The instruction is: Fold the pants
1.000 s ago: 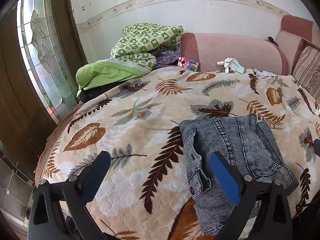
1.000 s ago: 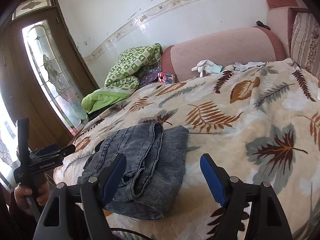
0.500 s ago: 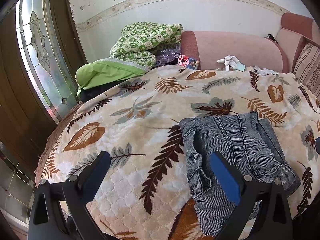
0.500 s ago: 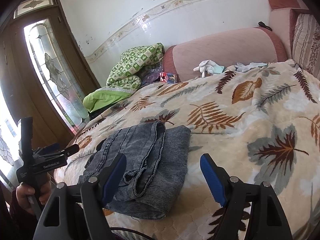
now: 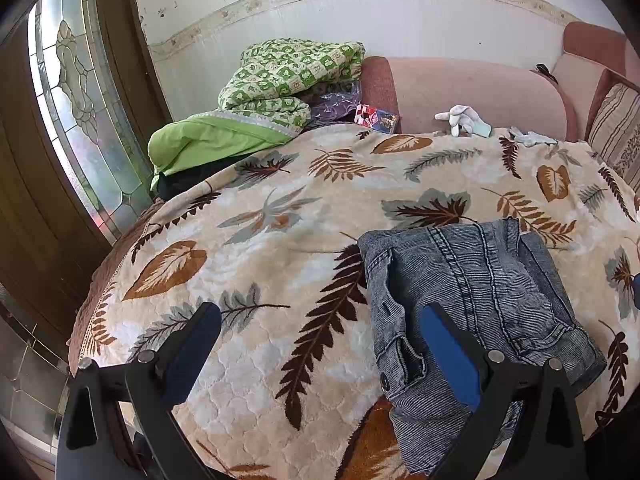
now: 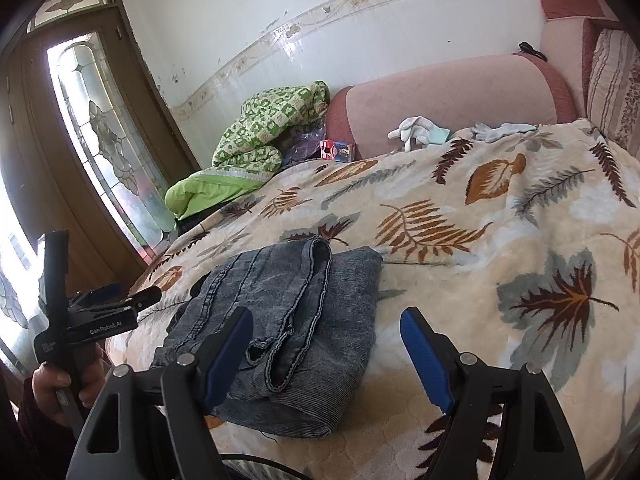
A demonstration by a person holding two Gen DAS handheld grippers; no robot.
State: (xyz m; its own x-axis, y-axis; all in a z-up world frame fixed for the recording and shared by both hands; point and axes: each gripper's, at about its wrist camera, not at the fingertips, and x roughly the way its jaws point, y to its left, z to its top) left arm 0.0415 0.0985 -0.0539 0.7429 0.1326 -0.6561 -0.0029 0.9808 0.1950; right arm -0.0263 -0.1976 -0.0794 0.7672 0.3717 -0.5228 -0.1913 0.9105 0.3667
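Nothing has moved since a second ago. Folded pants (image 5: 476, 300) sit near the blanket (image 5: 280, 216) front edge, by the left corner. Left gripper (image 5: 320, 344) and right gripper (image 6: 326, 344) both gape wide, empty, above the near edge. Bare blanket right of pants and beyond.

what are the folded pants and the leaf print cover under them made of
Folded grey-blue pants: look like washed denim, matte, with fine ribbed streaks, heavy double-stitched seams and a metal button.
Cream leaf-print bed cover: seems a plush quilted fabric, soft and slightly fuzzy, with scalloped stitch lines; the fibre itself cannot be told.
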